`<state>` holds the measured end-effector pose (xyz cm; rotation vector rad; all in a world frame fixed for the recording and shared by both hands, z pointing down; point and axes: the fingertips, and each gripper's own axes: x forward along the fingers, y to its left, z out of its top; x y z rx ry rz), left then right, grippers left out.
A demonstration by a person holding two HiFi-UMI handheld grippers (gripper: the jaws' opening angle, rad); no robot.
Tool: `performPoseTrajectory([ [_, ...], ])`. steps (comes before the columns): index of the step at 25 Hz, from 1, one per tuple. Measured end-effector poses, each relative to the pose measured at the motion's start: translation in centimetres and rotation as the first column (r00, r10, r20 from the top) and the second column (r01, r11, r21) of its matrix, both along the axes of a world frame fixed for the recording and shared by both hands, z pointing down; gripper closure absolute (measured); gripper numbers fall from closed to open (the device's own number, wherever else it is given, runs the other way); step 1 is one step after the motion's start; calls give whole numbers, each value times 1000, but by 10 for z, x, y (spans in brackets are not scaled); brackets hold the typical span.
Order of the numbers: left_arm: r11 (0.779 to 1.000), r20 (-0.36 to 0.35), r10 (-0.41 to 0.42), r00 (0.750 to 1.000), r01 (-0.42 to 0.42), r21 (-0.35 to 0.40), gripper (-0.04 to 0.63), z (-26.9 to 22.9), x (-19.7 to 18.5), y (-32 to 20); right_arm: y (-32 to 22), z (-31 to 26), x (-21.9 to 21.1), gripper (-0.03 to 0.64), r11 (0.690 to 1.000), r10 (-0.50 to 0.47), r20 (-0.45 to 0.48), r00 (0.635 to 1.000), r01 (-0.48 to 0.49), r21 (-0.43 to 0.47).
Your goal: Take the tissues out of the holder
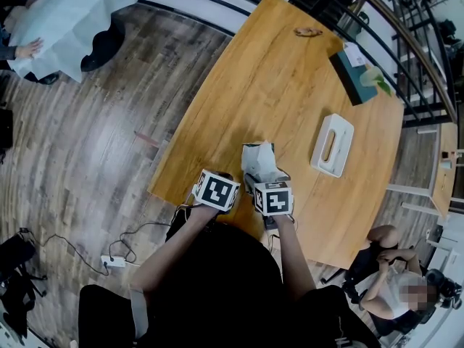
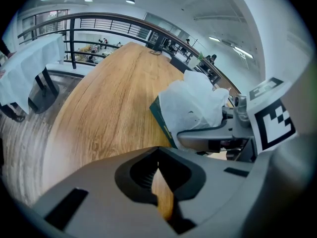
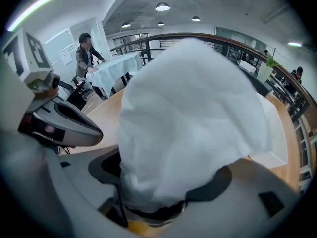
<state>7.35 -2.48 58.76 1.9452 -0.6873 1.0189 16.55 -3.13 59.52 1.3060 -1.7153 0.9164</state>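
A wad of white tissues [image 1: 259,159] in a dark green wrapper [image 2: 159,117] stands near the front edge of the wooden table [image 1: 268,85]. My right gripper [image 1: 265,178] is around it. In the right gripper view the tissues [image 3: 188,128] fill the space between the wide-set jaws of that gripper [image 3: 163,185], and I see no pad pressing in. One of its fingers [image 2: 208,138] runs under the wad. The white tissue holder [image 1: 332,145] lies apart at the right. My left gripper [image 1: 217,187] sits just left of the wad, its jaws [image 2: 158,182] shut and empty.
A dark teal box [image 1: 351,78] and a small brown object [image 1: 308,31] sit at the table's far end. A railing [image 1: 406,35] runs behind. A white-clothed table [image 1: 69,17] stands at the upper left. A seated person [image 1: 388,281] is at the lower right, and a power strip [image 1: 112,261] lies on the floor.
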Motion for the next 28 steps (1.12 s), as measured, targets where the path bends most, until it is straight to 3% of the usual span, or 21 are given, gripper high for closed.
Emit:
performPoseTrajectory([
  [18, 997, 1, 71, 997, -71, -28, 588, 7, 16, 15, 25, -35, -2, 255, 993, 40, 35, 999, -44, 109],
  [28, 993, 11, 112, 994, -112, -32, 588, 11, 23, 22, 41, -56, 7, 255, 965, 109, 86, 990, -126, 230],
])
